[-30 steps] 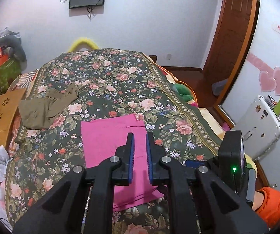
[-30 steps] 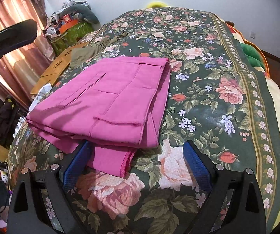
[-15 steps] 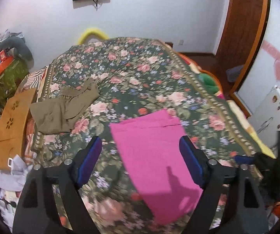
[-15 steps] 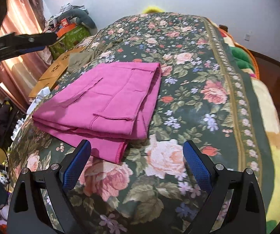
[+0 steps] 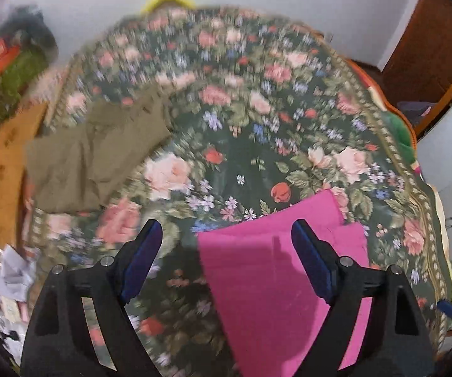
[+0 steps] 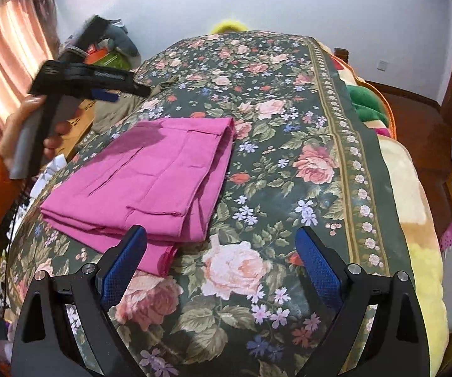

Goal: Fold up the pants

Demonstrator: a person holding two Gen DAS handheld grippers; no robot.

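Since a second ago the left tongs [image 5: 223,245] have sprung from nearly closed to wide apart and swung leftward and down, so the pink pants [image 6: 150,176] now sit under their right finger rather than between both. The pants lie folded in a flat stack on the bed [image 6: 289,144], near its foot, with one lower layer sticking out at the near edge. Both tongs are released and empty; the right tongs [image 6: 223,257] hover just off the stack's near corner.

The pink stack looks done, so the next step is probably the olive pants [image 5: 97,150], crumpled further up the bed on the left. To do it well, come in low and pinch the waistband at its two corners, lifting enough to shake the cloth flat before laying it down.

The bed carries a dark floral cover, soft and slightly domed, so cloth may drag. Around it: white walls, pink curtains [image 6: 9,50], a wooden door [image 5: 430,31], clutter on the left.
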